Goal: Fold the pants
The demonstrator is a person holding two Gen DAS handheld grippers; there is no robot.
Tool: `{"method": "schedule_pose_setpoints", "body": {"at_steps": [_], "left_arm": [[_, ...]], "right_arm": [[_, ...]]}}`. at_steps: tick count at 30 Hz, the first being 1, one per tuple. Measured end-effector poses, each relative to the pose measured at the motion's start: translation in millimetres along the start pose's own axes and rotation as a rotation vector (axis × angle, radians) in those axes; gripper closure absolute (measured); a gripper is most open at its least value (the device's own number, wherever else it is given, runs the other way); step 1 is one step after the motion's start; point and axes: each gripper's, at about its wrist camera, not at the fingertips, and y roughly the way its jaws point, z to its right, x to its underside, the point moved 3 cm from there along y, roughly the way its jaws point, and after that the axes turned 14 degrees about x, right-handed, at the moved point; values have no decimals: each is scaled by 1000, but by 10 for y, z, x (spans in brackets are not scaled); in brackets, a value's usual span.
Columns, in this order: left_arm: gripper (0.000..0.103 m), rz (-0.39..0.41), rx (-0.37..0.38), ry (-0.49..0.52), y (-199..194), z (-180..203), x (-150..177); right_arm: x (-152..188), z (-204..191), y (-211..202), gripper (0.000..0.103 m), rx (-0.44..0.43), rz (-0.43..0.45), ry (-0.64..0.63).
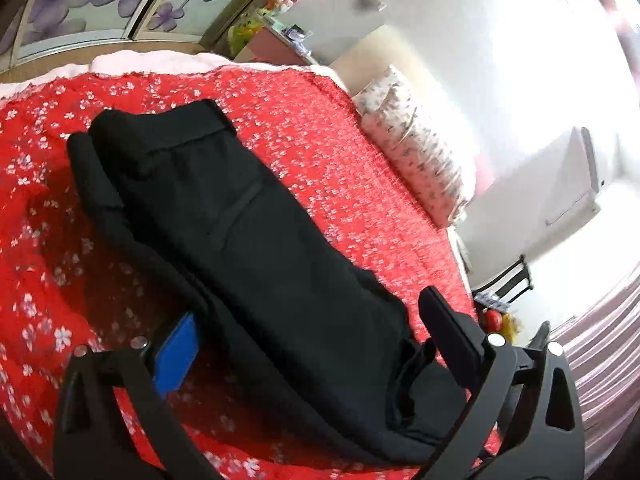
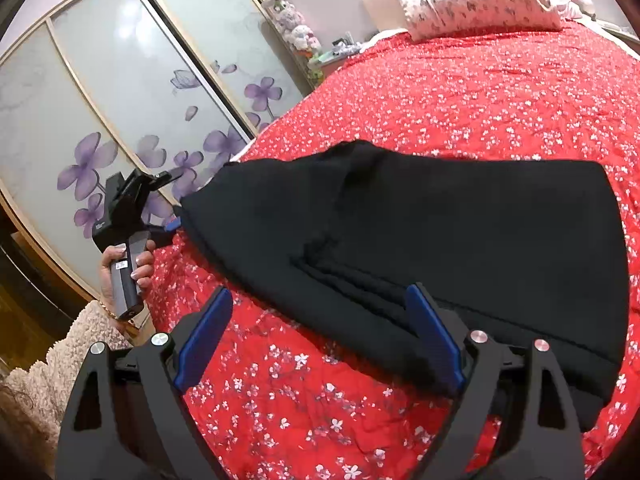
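Note:
Black pants (image 1: 248, 216) lie lengthwise on the red flowered bedspread (image 1: 320, 128), one leg laid over the other. My left gripper (image 1: 312, 320) is open, its fingers straddling the near end of the pants. In the right wrist view the pants (image 2: 460, 232) lie across the bed, partly folded with layered edges. My right gripper (image 2: 324, 320) is open just above the near edge of the pants, holding nothing. The left gripper (image 2: 168, 226) also shows there, at the pants' left end by the bed's edge, held by a hand.
A flowered pillow (image 2: 480, 0) lies at the head of the bed. Sliding wardrobe doors (image 2: 120, 120) with purple flowers stand beside the bed. A nightstand with toys (image 2: 304, 40) stands in the corner. A chair (image 1: 508, 280) stands beyond the bed.

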Motion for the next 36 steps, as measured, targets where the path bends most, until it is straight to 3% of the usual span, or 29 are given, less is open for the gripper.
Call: {"method": "schedule_pose_setpoints", "body": {"at_steps": [4,7,9,11,12,13,14,16,20,25,30,36], "left_arm": [[7,20,7,-264,91,-430,-31],[11,33,17,-316,88,-503,-75],[20,31,-1,-331,91,-525,-80],[43,30,-35,-359,85,-588,-73],[50,31,-51,-376,74,-632,-65],[69,32,-74,-391,61,-675,-56],[77,28,-98,-400,56,-715,-52],[82,25,-102,-386,9,-725,-50],[91,-4,-214,-241,41,-498,-93],[92,-38,-323,73,192,234,-239],[93,-53,-342,269,389,981,-211],[93,-97,-302,525,797,1919,160]], "right_arm": [[18,-20,-24,13,-3,3,-3],[23,-16,-33,13,-4,6,0],[12,-13,-21,13,-7,0,5],[13,-11,-20,13,-10,-2,10],[11,-15,-23,13,-11,-2,10],[11,-19,-31,13,-11,1,9],[7,-16,-37,13,-12,3,9],[-3,-11,-59,13,-17,11,15],[-47,57,-118,13,-27,31,49],[-139,211,-302,13,-39,92,114],[-220,424,-509,13,-39,161,195],[-314,711,-792,13,-10,274,297]]}}
